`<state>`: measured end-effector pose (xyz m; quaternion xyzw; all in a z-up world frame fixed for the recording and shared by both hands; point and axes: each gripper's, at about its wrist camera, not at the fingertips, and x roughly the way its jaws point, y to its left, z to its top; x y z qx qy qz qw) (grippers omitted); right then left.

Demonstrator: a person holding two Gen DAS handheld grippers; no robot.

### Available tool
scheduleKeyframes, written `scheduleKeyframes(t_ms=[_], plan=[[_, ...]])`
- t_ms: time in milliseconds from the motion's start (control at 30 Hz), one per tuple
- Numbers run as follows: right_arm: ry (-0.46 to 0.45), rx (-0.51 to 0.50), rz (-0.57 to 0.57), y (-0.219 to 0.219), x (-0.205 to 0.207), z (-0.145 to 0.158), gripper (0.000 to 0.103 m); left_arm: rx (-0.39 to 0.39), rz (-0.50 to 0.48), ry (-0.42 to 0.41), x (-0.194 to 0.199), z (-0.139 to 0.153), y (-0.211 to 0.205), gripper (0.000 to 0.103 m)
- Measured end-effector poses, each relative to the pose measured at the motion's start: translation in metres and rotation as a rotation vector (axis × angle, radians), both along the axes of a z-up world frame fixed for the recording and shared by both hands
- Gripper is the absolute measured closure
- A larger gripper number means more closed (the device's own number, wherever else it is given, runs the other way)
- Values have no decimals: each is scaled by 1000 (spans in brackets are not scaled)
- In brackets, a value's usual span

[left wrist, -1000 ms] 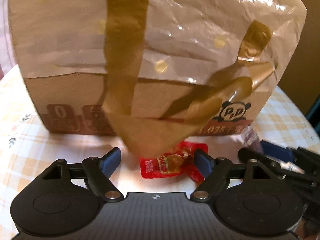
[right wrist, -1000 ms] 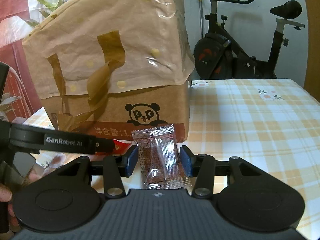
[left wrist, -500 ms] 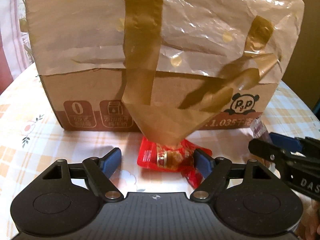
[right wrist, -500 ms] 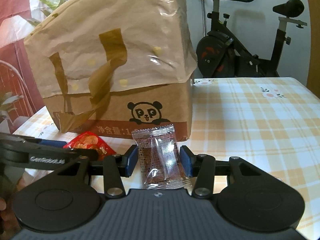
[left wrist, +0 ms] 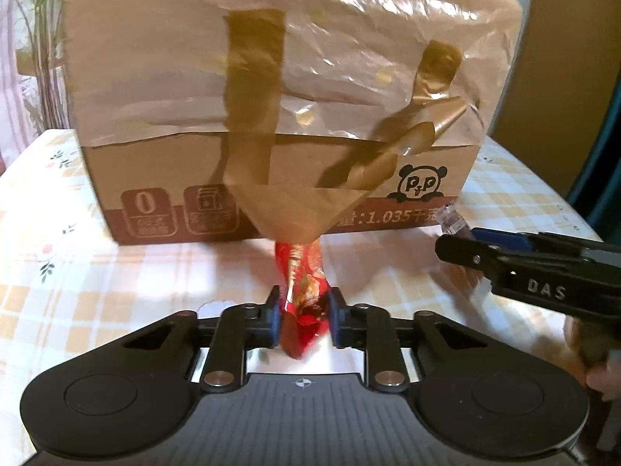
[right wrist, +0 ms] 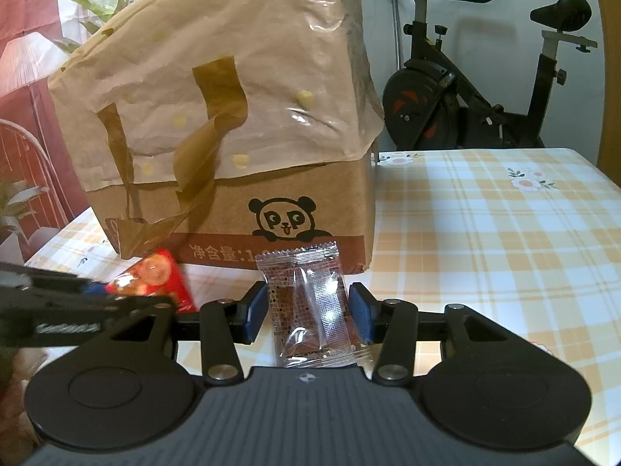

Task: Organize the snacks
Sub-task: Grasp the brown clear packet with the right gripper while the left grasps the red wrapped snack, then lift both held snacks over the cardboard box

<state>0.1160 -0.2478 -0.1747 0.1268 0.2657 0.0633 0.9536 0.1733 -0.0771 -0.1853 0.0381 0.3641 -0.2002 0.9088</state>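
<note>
My left gripper [left wrist: 302, 320] is shut on a red snack packet [left wrist: 304, 291], held upright just above the tablecloth in front of the cardboard box [left wrist: 271, 178]. The red packet also shows in the right wrist view [right wrist: 159, 283]. My right gripper [right wrist: 308, 316] is shut on a clear packet with a brown snack [right wrist: 310, 306], held in front of the box's panda corner [right wrist: 287, 225]. The right gripper shows at the right of the left wrist view [left wrist: 454, 246], with the clear packet's tip [left wrist: 450, 221] sticking out.
The box carries crumpled beige paper [left wrist: 310, 50] and loose brown tape [left wrist: 302, 213] that hangs down over the red packet. A checked floral tablecloth [right wrist: 485, 233] covers the table. An exercise bike [right wrist: 465, 89] stands behind the table.
My left gripper has closed on the red packet and lifted it upright off the cloth. My right gripper keeps its hold on the clear packet and has barely moved.
</note>
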Motion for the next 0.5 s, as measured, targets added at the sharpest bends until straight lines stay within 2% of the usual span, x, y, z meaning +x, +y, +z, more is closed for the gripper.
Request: scheduleKeyframes(t_ms=[200,500], plan=[[4,-3,2,1,1,1,54,-41,43,2,-2,5,17,84],[-13,-25,26,8,-1,1,54,-67,16,19,-6,6,18,84]])
